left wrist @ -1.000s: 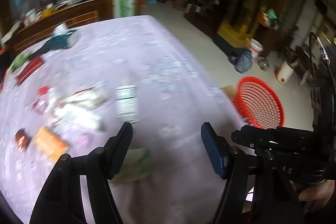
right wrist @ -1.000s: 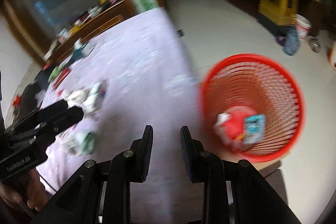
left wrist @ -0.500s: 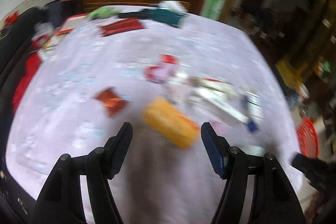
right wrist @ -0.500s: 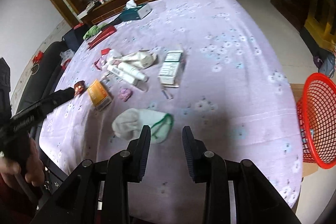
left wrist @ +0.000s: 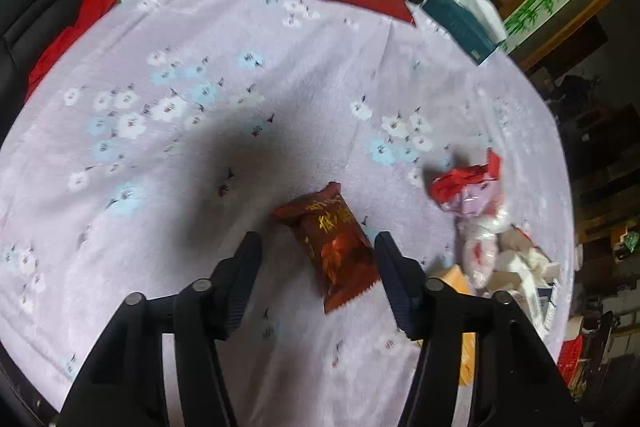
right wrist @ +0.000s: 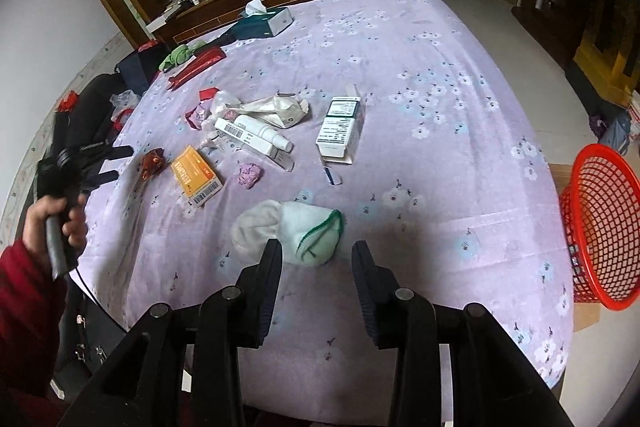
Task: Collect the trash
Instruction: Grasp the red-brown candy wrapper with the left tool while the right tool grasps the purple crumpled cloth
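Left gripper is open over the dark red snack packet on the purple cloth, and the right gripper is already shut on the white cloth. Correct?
Not quite. The right gripper is open, its fingers apart just short of the white cloth, as the right wrist view shows. The left gripper is indeed open over the dark red snack packet.

On the table lie one brown snack packet [left wrist: 334, 241], one orange box [right wrist: 196, 175], one white carton [right wrist: 339, 131], one tissue box [right wrist: 264, 23], one white cloth [right wrist: 290, 231]; one red basket [right wrist: 600, 227] stands beside.

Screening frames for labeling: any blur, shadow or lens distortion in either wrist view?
Left wrist: mild motion blur; a dark shadow lies on the tablecloth beside the brown snack packet; edges bow heavily. Right wrist: sharp, evenly lit; fisheye curves the table edge and red basket.
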A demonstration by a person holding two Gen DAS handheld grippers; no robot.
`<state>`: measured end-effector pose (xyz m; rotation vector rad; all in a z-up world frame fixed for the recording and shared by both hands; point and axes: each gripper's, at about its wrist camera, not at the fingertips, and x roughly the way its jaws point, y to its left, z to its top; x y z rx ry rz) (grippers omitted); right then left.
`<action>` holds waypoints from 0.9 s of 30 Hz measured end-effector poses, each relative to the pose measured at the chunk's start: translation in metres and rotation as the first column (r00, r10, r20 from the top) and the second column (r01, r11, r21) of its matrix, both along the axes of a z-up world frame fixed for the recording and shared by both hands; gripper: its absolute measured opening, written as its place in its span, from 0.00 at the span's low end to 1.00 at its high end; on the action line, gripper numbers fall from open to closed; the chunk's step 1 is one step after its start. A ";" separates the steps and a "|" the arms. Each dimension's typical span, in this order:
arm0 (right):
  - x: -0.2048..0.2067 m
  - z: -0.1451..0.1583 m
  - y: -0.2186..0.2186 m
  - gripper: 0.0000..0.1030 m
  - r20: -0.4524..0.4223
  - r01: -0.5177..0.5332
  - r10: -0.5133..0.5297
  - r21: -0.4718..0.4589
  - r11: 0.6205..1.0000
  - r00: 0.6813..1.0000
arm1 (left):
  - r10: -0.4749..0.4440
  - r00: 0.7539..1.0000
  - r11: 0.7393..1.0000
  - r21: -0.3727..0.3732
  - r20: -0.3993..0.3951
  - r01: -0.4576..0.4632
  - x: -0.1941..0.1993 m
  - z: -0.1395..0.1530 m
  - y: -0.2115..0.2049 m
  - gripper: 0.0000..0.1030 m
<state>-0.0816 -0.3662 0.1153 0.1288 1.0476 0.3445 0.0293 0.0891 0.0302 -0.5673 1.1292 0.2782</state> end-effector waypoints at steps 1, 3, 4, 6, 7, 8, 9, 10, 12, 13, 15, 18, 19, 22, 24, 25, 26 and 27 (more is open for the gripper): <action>-0.001 0.001 -0.001 0.38 0.001 0.004 -0.004 -0.002 1.000 1.000 | -0.003 1.000 1.000 -0.004 -0.008 0.003 0.004 -0.005 -0.001 0.50; -0.003 0.003 -0.001 0.38 0.005 0.014 -0.014 -0.011 1.000 1.000 | -0.009 1.000 1.000 -0.019 -0.006 0.009 0.007 -0.012 0.002 0.50; -0.003 0.003 -0.002 0.38 0.006 0.016 -0.016 -0.012 1.000 1.000 | -0.014 1.000 1.000 -0.021 -0.003 0.014 0.009 -0.014 0.002 0.49; -0.004 0.004 -0.001 0.38 0.009 0.018 -0.018 -0.015 1.000 1.000 | -0.031 0.999 0.999 -0.008 0.005 0.031 0.013 -0.015 -0.001 0.49; -0.004 0.005 0.000 0.38 0.010 0.017 -0.017 -0.015 1.000 1.000 | -0.044 0.999 0.999 0.009 0.008 0.044 0.016 -0.014 -0.004 0.49; -0.004 0.006 0.001 0.38 0.011 0.012 -0.012 -0.015 1.000 1.000 | -0.060 0.998 0.998 0.028 0.010 0.060 0.018 -0.014 -0.007 0.49; -0.003 0.007 0.004 0.38 0.011 0.005 -0.005 -0.013 1.000 1.000 | -0.077 0.997 0.996 0.048 0.013 0.076 0.020 -0.015 -0.010 0.49; -0.002 0.007 0.006 0.38 0.010 -0.002 0.002 -0.010 1.000 1.000 | -0.090 0.996 0.994 0.058 0.016 0.089 0.021 -0.015 -0.014 0.49; 0.002 0.007 0.012 0.38 0.000 -0.023 0.023 0.009 1.000 1.000 | -0.112 0.993 0.992 0.059 0.027 0.110 0.019 -0.015 -0.017 0.42; 0.005 0.007 0.017 0.38 -0.005 -0.035 0.036 0.020 0.999 0.999 | -0.124 0.992 0.990 0.067 0.029 0.122 0.018 -0.015 -0.020 0.41; 0.013 0.005 0.029 0.38 -0.011 -0.067 0.068 0.025 0.997 0.998 | -0.145 0.989 0.985 0.099 0.030 0.141 0.018 -0.015 -0.025 0.37; 0.025 0.000 0.048 0.38 -0.025 -0.113 0.114 0.044 0.993 0.993 | -0.168 0.985 0.980 0.117 0.045 0.162 0.015 -0.014 -0.029 0.31; 0.031 -0.003 0.056 0.38 -0.037 -0.122 0.124 0.056 0.991 0.992 | -0.174 0.984 0.978 0.123 0.049 0.167 0.013 -0.013 -0.030 0.30; 0.048 -0.014 0.076 0.38 -0.067 -0.145 0.151 0.086 0.986 0.986 | -0.182 0.981 0.978 0.122 0.074 0.172 -0.001 -0.006 -0.029 0.28; 0.059 -0.023 0.088 0.38 -0.083 -0.147 0.153 0.081 0.986 0.985 | -0.194 0.977 0.975 0.129 0.088 0.182 -0.013 0.000 -0.030 0.28; 0.065 -0.029 0.094 0.38 -0.092 -0.144 0.152 0.085 0.986 0.984 | -0.203 0.974 0.972 0.139 0.103 0.188 -0.021 0.005 -0.031 0.28; 0.071 -0.034 0.098 0.38 -0.101 -0.136 0.144 0.082 0.987 0.984 | -0.211 0.971 0.969 0.152 0.115 0.192 -0.028 0.009 -0.032 0.28; 0.076 -0.039 0.103 0.38 -0.107 -0.131 0.138 0.074 0.989 0.985 | -0.220 0.967 0.965 0.173 0.127 0.197 -0.036 0.015 -0.035 0.28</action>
